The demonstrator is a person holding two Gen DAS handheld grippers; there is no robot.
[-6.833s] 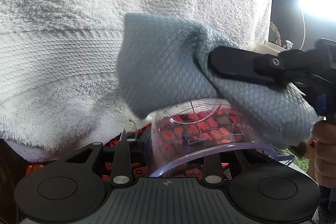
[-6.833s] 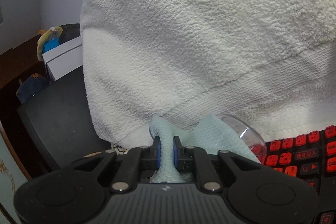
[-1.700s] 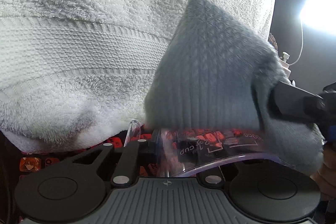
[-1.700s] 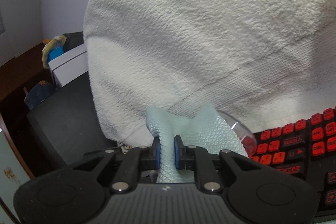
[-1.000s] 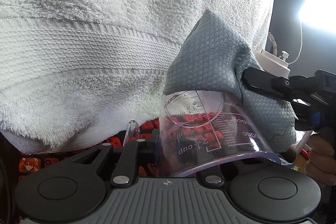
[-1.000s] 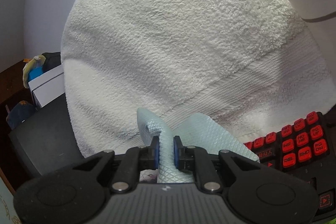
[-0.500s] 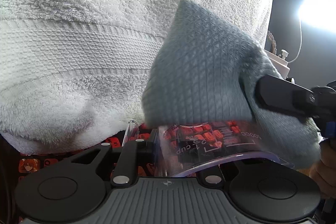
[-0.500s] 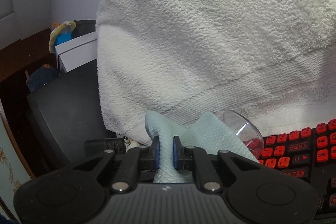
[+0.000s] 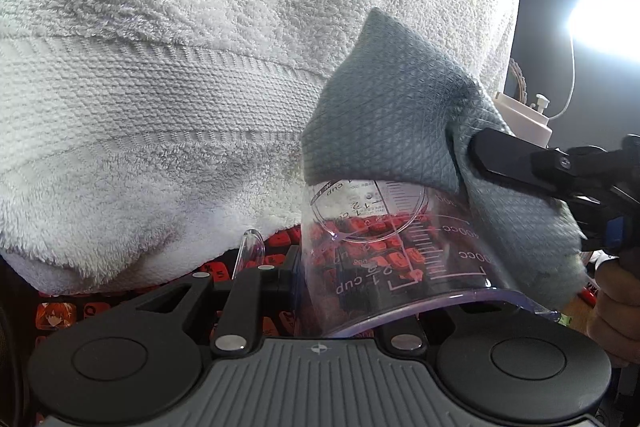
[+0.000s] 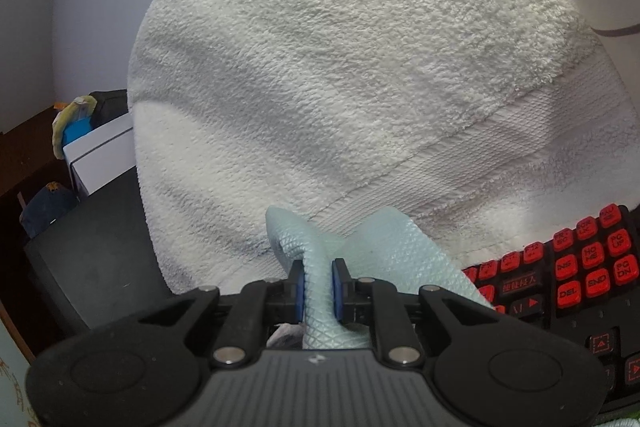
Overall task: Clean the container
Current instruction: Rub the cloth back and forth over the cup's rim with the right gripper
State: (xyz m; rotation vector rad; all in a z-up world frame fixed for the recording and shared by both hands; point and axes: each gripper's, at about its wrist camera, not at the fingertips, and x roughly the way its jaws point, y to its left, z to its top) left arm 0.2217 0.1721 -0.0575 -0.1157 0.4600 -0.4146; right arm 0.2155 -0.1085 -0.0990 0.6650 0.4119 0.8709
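left tongs (image 9: 336,279) clamp clear plastic measuring cup (image 9: 392,251) | right tongs (image 10: 318,287) pinch grey-blue waffle-weave cloth (image 9: 396,123) | wipe best with firm pressure around base, cup steady

A bulky white towel (image 9: 208,75) walls off the upper and left frame in both views, overhanging the red-keyed keyboard (image 10: 580,267). Open room remains at far right in the left wrist view and along the dark surface (image 10: 96,251) at lower left in the right.
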